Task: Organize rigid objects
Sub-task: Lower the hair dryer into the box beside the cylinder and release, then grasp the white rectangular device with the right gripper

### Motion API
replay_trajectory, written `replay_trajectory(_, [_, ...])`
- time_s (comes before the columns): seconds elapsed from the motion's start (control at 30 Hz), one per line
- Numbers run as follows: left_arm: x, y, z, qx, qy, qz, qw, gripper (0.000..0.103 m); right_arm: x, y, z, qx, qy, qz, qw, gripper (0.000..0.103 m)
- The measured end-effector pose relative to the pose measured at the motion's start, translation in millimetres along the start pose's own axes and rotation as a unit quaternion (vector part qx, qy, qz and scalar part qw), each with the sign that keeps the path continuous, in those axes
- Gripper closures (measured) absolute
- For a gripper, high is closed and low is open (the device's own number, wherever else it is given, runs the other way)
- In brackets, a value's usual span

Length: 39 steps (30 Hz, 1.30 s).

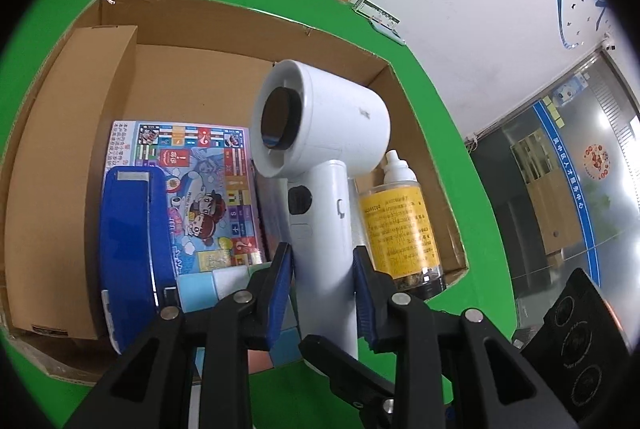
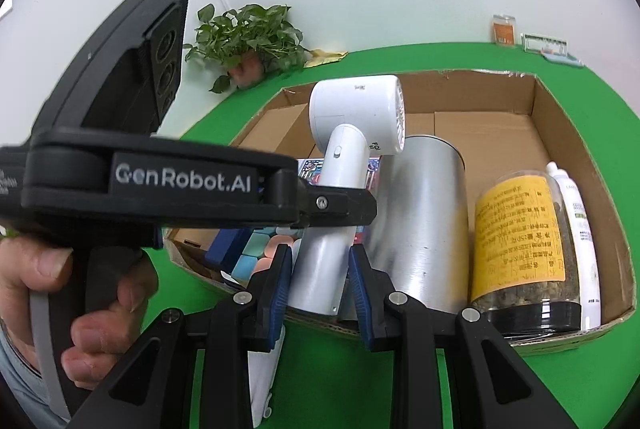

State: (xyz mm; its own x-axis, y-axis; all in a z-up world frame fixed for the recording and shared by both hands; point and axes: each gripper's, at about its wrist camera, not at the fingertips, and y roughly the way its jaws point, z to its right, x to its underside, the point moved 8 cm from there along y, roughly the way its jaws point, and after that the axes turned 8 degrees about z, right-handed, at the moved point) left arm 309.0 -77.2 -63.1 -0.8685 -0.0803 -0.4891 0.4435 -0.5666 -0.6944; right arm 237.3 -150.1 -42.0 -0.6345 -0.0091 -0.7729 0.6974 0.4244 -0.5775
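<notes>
A white hair dryer (image 1: 324, 125) stands upright over an open cardboard box (image 1: 240, 11). My left gripper (image 1: 322, 269) is shut on the middle of its handle, blue pads pressed to both sides. In the right wrist view the same dryer (image 2: 356, 113) leans over the box (image 2: 536, 97). The left gripper (image 2: 344, 207) crosses its handle from the left. Lower down, my right gripper (image 2: 319, 281) is shut on the handle's bottom end. A hand (image 2: 48, 269) holds the left gripper's grip.
In the box lie a colourful game box (image 1: 200, 189), a blue case (image 1: 128, 249), a brown carton (image 1: 72, 169), pastel blocks (image 2: 260, 253), a silver can (image 2: 424, 221), a yellow-labelled jar (image 2: 520, 241) and a white bottle (image 2: 576, 229). A potted plant (image 2: 248, 37) stands behind on the green table.
</notes>
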Motion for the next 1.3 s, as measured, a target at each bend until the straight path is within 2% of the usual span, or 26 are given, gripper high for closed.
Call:
replay_trajectory(0.13, [2,1,-2,0.011,-0.010,-0.010,0.9998,0.074,5,-4,-4,0.008,-0.001,-0.008,1.000,0.076])
replay_trajectory(0.23, [-1,2,-1,0.010,0.001,-0.012,0.9999,0.073,6,-4,-3,0.015,0.004,-0.012,1.000,0.075])
replay_trajectory(0.33, [-8,-5,-5,-0.015,0.008,0.007,0.9998,0.070,12,-7,-6,0.027,0.008,-0.021,0.999,0.071])
replay_trajectory(0.4, [-12,-16,-6,-0.005,0.007,0.022,0.9997,0.068,13,-8,-7,0.030,0.008,-0.018,0.999,0.070])
replay_trajectory(0.5, [-14,-31,-9,-0.017,0.016,0.043,0.9988,0.068,15,-10,-6,0.027,0.011,-0.011,1.000,0.068])
replay_trajectory(0.57, [-15,-50,-12,-0.032,0.032,0.079,0.9959,0.067,15,-12,-7,0.021,0.012,-0.006,1.000,0.058])
replay_trajectory(0.6, [-14,-59,-13,-0.040,0.041,0.095,0.9938,0.065,16,-17,-10,0.023,0.005,0.004,1.000,0.041])
replay_trajectory(0.63, [-12,-72,-15,-0.057,0.054,0.120,0.9897,0.055,15,-20,-12,0.028,-0.003,0.017,0.999,0.018])
replay_trajectory(0.67, [-11,-83,-18,-0.076,0.067,0.146,0.9841,0.038,14,-23,-11,0.033,-0.011,0.032,0.999,0.010])
replay_trajectory(0.7, [-8,-95,-20,-0.095,0.081,0.178,0.9760,0.030,16,-31,-15,0.041,-0.026,0.058,0.997,0.000])
replay_trajectory(0.73, [-7,-105,-21,-0.109,0.091,0.202,0.9690,0.018,17,-34,-20,0.043,-0.036,0.071,0.996,0.001])
replay_trajectory(0.77, [-2,-120,-24,-0.131,0.105,0.240,0.9562,0.016,19,-37,-22,0.043,-0.044,0.076,0.995,0.001])
replay_trajectory(0.8, [5,-129,-27,-0.151,0.118,0.259,0.9467,0.016,24,-40,-27,0.041,-0.056,0.082,0.994,0.001])
replay_trajectory(0.83, [12,-133,-31,-0.164,0.123,0.259,0.9438,0.016,29,-42,-31,0.038,-0.063,0.085,0.994,0.001])
replay_trajectory(0.9, [27,-131,-39,-0.162,0.118,0.237,0.9505,0.016,38,-45,-38,0.024,-0.072,0.084,0.994,0.001])
replay_trajectory(1.0, [62,-109,-64,-0.130,0.065,0.157,0.9768,0.016,63,-39,-53,-0.024,-0.064,0.047,0.997,0.001])
replay_trajectory(1.07, [80,-97,-78,-0.103,0.024,0.123,0.9868,0.016,81,-31,-57,-0.040,-0.051,0.020,0.998,0.001])
replay_trajectory(1.1, [89,-90,-87,-0.088,-0.001,0.107,0.9903,0.016,92,-24,-59,-0.043,-0.040,-0.001,0.998,0.001])
replay_trajectory(1.17, [99,-80,-98,-0.081,-0.031,0.092,0.9920,0.017,106,-14,-64,-0.044,-0.028,-0.027,0.998,0.001])
replay_trajectory(1.3, [109,-71,-100,-0.071,-0.028,0.088,0.9932,0.017,126,2,-73,-0.037,-0.047,-0.060,0.996,0.001])
